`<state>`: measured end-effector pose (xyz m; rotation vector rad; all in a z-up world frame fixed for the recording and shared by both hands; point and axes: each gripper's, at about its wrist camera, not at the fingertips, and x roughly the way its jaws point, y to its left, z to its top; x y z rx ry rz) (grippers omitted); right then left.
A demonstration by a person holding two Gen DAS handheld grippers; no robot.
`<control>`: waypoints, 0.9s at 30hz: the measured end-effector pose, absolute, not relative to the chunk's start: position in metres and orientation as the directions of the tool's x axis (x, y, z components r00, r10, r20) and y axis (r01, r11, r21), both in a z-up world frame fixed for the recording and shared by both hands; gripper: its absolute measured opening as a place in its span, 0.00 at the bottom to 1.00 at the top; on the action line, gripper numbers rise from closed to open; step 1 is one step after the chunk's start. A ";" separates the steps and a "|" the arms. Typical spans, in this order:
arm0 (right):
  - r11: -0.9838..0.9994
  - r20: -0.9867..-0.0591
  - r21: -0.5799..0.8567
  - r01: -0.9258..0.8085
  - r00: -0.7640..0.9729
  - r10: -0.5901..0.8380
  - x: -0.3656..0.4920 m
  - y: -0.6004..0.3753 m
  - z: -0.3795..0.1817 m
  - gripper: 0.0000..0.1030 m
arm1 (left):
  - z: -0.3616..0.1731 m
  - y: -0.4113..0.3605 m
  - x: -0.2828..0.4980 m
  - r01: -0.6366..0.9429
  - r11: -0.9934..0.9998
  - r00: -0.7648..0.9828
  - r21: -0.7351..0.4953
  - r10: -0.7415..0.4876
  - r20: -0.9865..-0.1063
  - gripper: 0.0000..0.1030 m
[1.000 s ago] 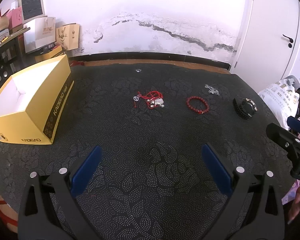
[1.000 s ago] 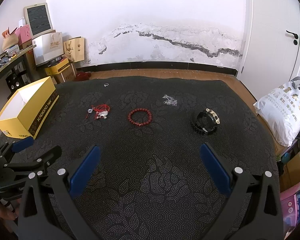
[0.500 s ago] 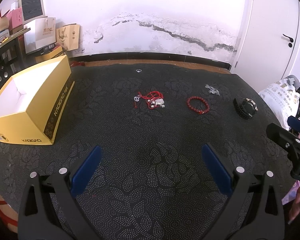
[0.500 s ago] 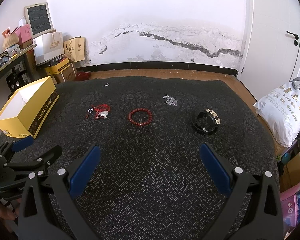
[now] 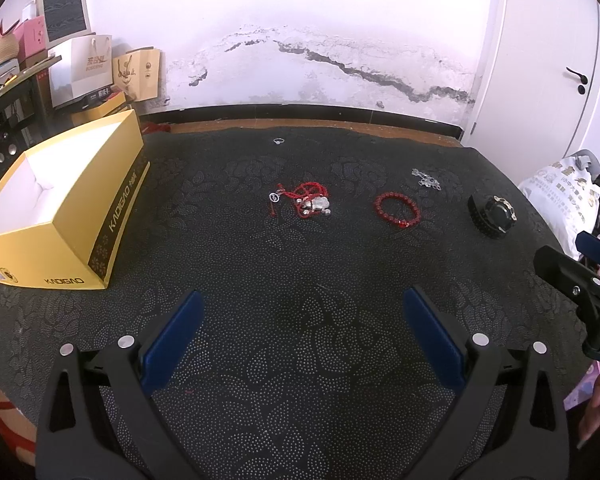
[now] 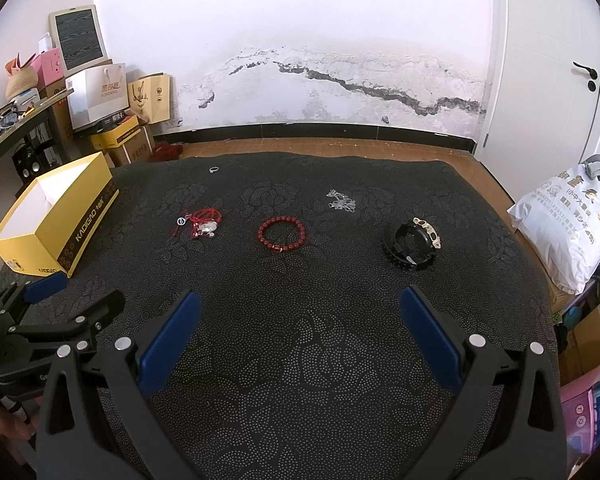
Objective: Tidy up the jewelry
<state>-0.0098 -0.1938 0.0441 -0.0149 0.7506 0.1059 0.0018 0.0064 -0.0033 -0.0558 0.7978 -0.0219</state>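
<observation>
On the black patterned cloth (image 5: 300,320) lie a red cord bracelet with silver charms (image 5: 306,202) (image 6: 202,226), a red bead bracelet (image 5: 397,210) (image 6: 281,233), a silver chain (image 5: 425,179) (image 6: 340,201), a black watch (image 5: 492,216) (image 6: 412,242) and a small ring (image 5: 278,141) (image 6: 214,169). An open yellow box (image 5: 60,208) (image 6: 56,216) stands at the left. My left gripper (image 5: 300,336) is open and empty, well short of the jewelry. My right gripper (image 6: 298,332) is open and empty, also near the front.
Paper bags and boxes (image 6: 112,100) stand against the wall at the back left. A white sack (image 6: 568,224) lies off the cloth's right edge. A white door (image 6: 560,60) is at the right. The wooden floor (image 6: 340,152) shows behind the cloth.
</observation>
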 end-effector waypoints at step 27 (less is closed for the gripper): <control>0.995 -0.682 0.025 -0.101 0.726 0.091 -0.010 -0.194 0.044 0.94 | -0.004 0.006 0.001 -0.006 0.998 0.695 -0.058 -0.038 -0.718 0.94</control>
